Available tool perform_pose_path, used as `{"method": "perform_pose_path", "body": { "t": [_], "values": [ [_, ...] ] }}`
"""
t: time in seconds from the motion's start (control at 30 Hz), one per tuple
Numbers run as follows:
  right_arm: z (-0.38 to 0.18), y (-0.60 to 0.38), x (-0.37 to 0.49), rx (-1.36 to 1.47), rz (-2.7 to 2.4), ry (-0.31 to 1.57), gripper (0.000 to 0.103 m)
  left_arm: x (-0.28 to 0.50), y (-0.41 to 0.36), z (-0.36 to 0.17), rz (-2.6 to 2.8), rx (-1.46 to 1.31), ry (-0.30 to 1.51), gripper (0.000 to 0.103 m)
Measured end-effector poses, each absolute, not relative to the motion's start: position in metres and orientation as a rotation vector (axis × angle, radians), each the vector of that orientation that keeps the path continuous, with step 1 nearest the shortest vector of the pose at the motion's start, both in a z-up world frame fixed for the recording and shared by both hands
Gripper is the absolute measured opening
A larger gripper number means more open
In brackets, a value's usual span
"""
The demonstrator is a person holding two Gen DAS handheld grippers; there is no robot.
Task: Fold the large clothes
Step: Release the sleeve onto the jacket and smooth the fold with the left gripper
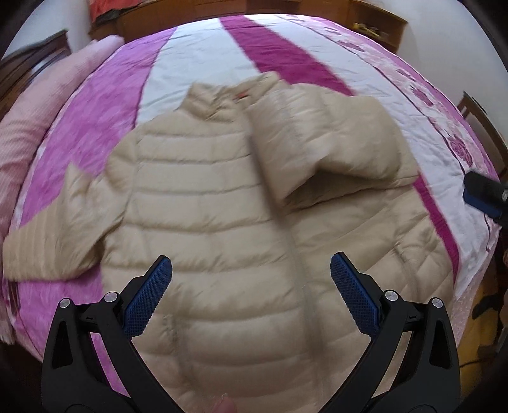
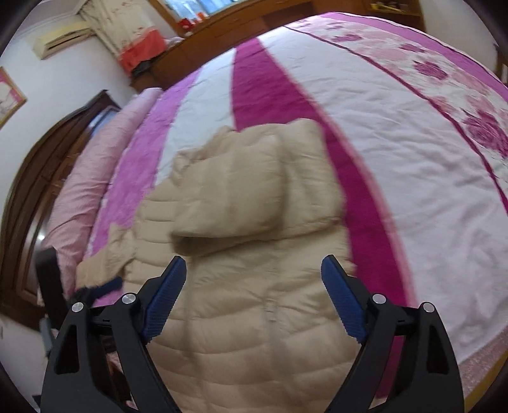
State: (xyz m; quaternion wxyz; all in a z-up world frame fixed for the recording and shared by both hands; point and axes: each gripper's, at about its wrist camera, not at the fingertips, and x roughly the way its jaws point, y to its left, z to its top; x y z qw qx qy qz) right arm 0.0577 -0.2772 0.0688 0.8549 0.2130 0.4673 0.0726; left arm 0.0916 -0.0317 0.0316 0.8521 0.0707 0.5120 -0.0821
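A beige quilted puffer jacket lies flat on the bed, collar pointing away from me. Its right sleeve is folded across the chest, while the left sleeve stretches out to the left. My left gripper hovers open above the jacket's lower body with nothing between its blue pads. In the right wrist view the same jacket shows with the folded sleeve on top. My right gripper is open above it, empty. The right gripper also peeks in at the left wrist view's right edge.
The bed cover is white with magenta and pink stripes and a floral band on the right. A pink rolled quilt lies along the left side. Wooden furniture and a dark headboard surround the bed.
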Motion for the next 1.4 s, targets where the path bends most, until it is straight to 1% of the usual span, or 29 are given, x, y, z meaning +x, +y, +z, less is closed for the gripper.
{"method": "perform_pose_path", "body": {
  "t": [0.23, 0.43, 0.6, 0.73, 0.97, 1.17, 1.27, 1.3, 1.33, 1.37, 1.4],
  "values": [
    [0.038, -0.304, 0.054, 0.521, 0.106, 1.055, 0.086, 0.106, -0.092, 0.039, -0.215, 0.278, 1.041, 0.099],
    [0.031, -0.33, 0.055, 0.51, -0.039, 1.04, 0.086, 0.117, -0.133, 0.04, -0.261, 0.307, 1.017, 0.099],
    [0.025, -0.344, 0.062, 0.505, -0.101, 1.04, 0.086, 0.128, -0.158, 0.028, -0.278, 0.313, 1.001, 0.099],
    [0.018, -0.347, 0.064, 0.489, -0.112, 1.048, 0.086, 0.141, -0.18, 0.006, -0.321, 0.379, 1.027, 0.099],
    [0.011, -0.345, 0.064, 0.487, -0.093, 1.043, 0.086, 0.151, -0.191, -0.03, -0.24, 0.472, 1.029, 0.099],
    [0.009, -0.344, 0.062, 0.482, -0.085, 1.038, 0.086, 0.152, -0.191, -0.032, -0.218, 0.458, 1.039, 0.099],
    [0.009, -0.344, 0.058, 0.479, -0.079, 1.03, 0.086, 0.151, -0.188, -0.029, -0.233, 0.432, 1.047, 0.092],
    [0.009, -0.343, 0.057, 0.477, -0.08, 1.029, 0.086, 0.15, -0.185, -0.028, -0.239, 0.426, 1.046, 0.086],
    [0.009, -0.343, 0.056, 0.476, -0.081, 1.028, 0.086, 0.148, -0.185, -0.026, -0.241, 0.421, 1.043, 0.075],
    [0.009, -0.343, 0.055, 0.48, -0.082, 1.027, 0.086, 0.146, -0.183, -0.024, -0.244, 0.414, 1.037, 0.069],
    [0.01, -0.343, 0.053, 0.488, -0.079, 1.024, 0.086, 0.144, -0.182, -0.021, -0.245, 0.411, 1.03, 0.058]
  ]
}}
